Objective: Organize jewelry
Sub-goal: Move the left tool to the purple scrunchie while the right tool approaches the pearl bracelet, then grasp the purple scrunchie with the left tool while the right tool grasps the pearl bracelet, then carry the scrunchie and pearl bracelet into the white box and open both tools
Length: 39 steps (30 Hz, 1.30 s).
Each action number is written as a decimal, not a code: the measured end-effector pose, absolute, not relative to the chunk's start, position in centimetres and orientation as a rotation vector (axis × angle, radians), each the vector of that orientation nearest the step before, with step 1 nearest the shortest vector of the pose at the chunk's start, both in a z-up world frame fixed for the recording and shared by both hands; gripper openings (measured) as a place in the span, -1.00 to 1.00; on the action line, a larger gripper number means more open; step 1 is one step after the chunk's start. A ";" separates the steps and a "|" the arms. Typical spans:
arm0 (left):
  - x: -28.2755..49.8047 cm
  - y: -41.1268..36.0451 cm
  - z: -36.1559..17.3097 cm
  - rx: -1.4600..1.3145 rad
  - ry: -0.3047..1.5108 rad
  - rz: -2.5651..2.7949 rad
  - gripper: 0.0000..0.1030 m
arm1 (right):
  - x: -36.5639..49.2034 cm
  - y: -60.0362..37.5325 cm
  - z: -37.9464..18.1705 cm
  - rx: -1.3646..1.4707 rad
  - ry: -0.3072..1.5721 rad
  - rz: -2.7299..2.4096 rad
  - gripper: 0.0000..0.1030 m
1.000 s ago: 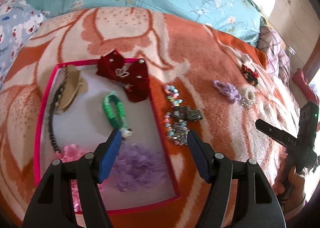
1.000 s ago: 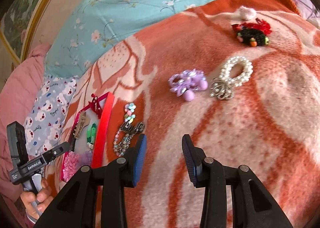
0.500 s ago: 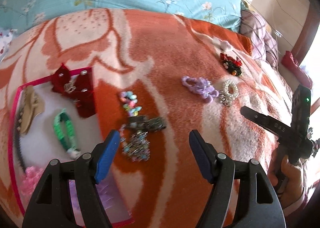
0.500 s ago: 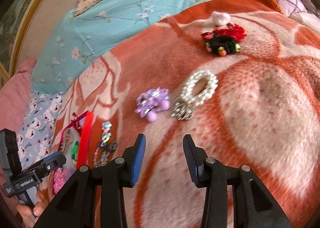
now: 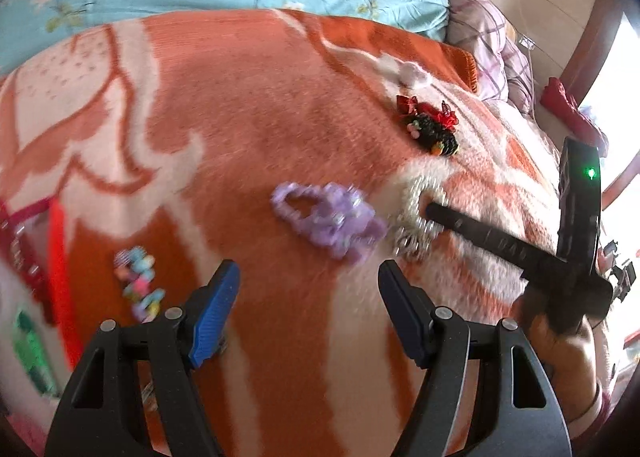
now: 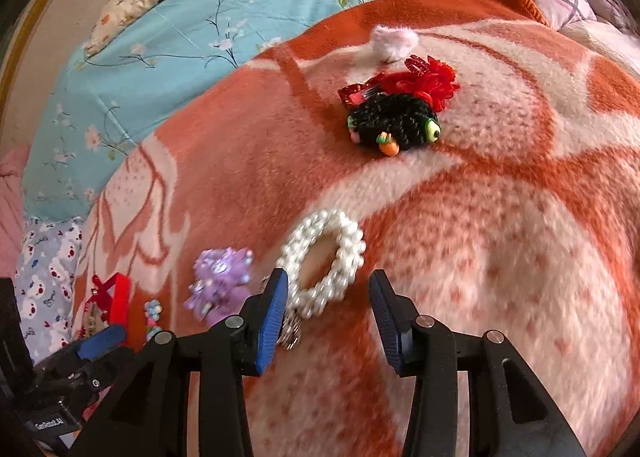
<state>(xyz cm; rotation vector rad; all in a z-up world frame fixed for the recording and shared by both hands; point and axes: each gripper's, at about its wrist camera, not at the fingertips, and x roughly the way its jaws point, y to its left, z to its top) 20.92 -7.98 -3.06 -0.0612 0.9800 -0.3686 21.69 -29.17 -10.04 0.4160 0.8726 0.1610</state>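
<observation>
Left of the spread right gripper point(image 6: 326, 317), the purple flower bracelet point(image 6: 222, 281) could snag; the pearl bracelet point(image 6: 324, 261) lies just ahead between its blue pads and may drag the silver piece touching it; the left gripper point(image 5: 308, 313), also spread, holds nothing.

White pearl bracelet point(image 6: 322, 263) lies flat; purple bracelet point(image 6: 222, 283) beside it.
</observation>
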 end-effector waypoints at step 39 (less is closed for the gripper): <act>14.6 -0.5 -0.8 -0.154 0.923 -0.280 -0.57 | 15.0 -25.1 -5.2 0.457 0.758 0.320 -0.78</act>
